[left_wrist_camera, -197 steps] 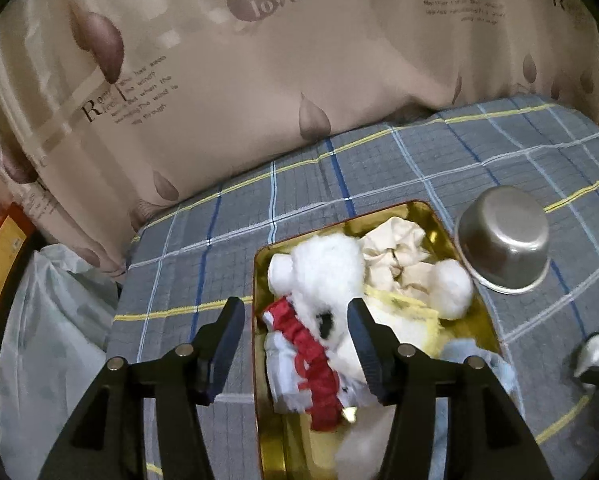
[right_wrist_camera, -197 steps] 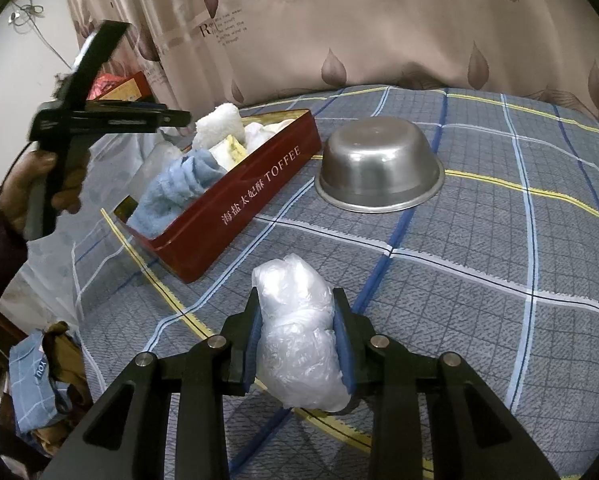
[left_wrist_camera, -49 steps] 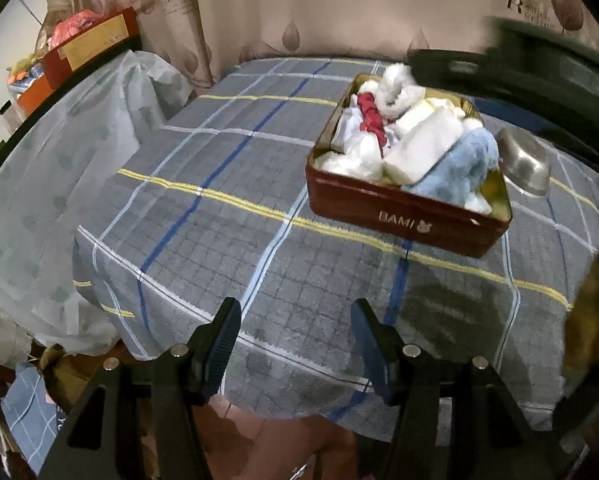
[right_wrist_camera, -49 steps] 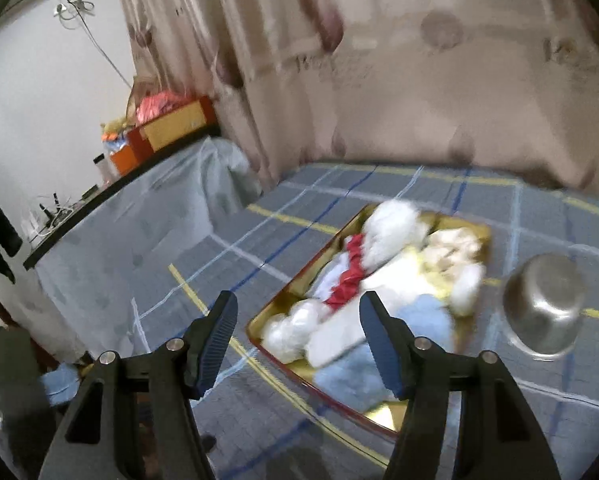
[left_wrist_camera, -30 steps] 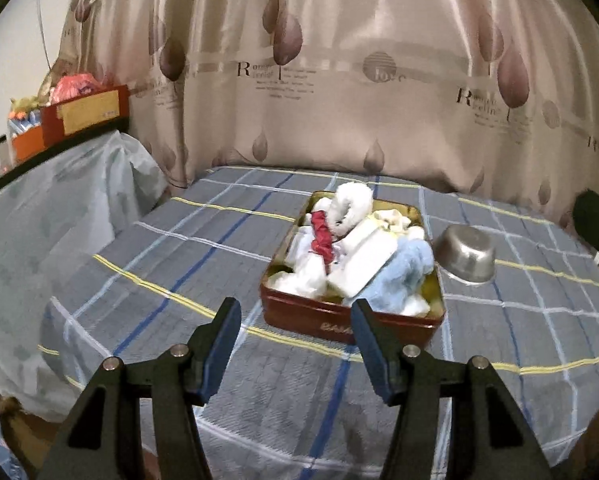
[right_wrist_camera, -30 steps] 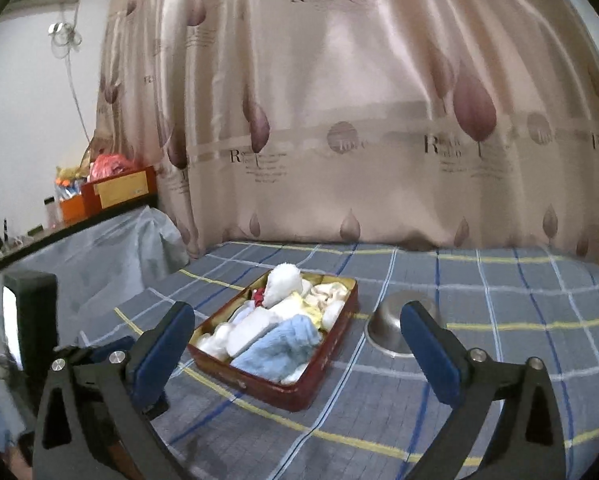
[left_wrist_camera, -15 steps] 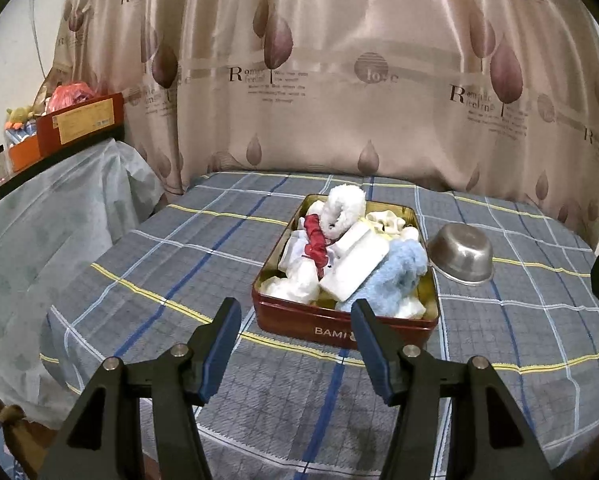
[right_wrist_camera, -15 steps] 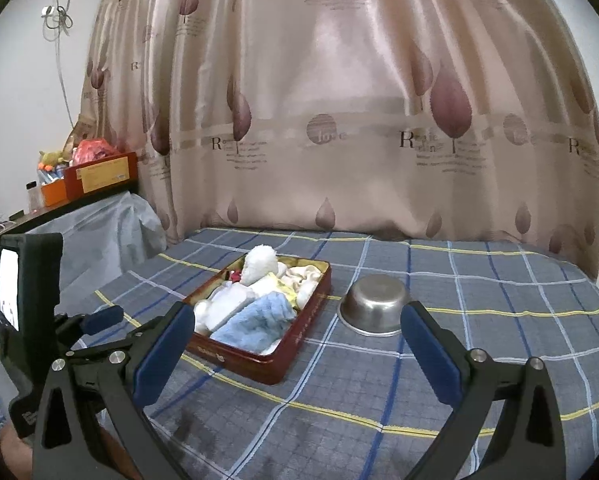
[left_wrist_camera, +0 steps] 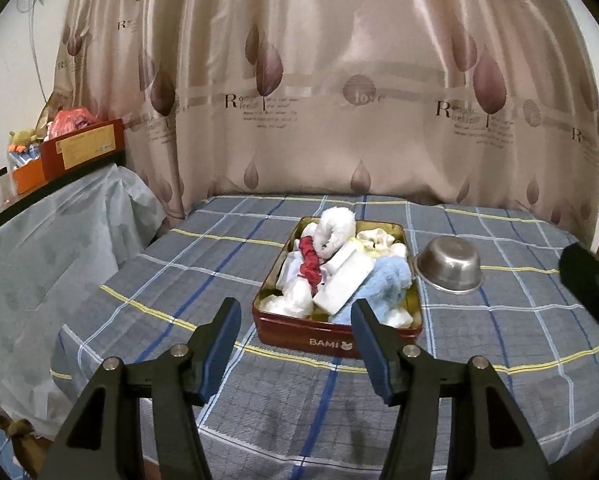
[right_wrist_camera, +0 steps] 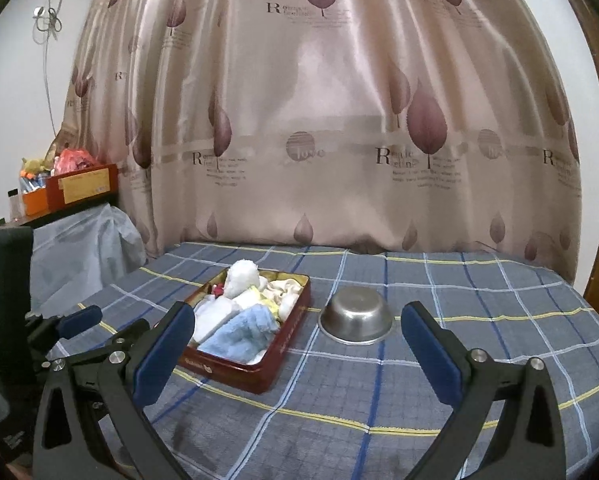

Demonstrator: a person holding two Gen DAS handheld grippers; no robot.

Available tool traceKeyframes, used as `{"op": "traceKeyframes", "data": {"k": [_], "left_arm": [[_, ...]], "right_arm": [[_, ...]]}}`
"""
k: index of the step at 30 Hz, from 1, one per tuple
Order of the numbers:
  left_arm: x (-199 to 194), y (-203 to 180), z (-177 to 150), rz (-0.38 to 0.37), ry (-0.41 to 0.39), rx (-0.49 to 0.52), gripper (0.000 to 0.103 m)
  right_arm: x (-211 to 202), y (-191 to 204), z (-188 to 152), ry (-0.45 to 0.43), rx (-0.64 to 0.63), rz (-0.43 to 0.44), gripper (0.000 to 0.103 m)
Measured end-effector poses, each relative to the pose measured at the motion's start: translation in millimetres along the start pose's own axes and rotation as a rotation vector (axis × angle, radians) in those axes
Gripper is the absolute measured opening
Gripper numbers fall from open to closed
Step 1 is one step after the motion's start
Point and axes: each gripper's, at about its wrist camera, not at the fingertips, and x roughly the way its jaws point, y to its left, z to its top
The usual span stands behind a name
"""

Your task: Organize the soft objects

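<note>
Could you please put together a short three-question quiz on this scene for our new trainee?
1. True or false: the metal bowl sits upside down on the checked cloth.
2. Which thing lies nearest the front wall of the red tin in the left wrist view? A) the white plush toy B) the light blue towel C) the red ruffled strip
3. Fill in: both the left gripper and the right gripper are ____ and hold nothing.

Key: 1 true; 2 B; 3 open.
</note>
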Motion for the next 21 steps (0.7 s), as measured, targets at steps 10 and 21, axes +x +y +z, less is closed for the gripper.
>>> {"op": "traceKeyframes", "data": {"k": [10, 21], "left_arm": [[-2.7, -2.3, 1.3, -0.046, 0.031, 0.002, 0.059], [-8.9, -22.9, -2.8, -0.098, -0.002, 0.107, 0.059]], "right_arm": [[4.7, 6.3, -15.1, 0.041, 0.007, -0.023, 0.103], [-4.5, -6.7, -23.8, 0.001, 0.06, -0.106, 0.103]]}}
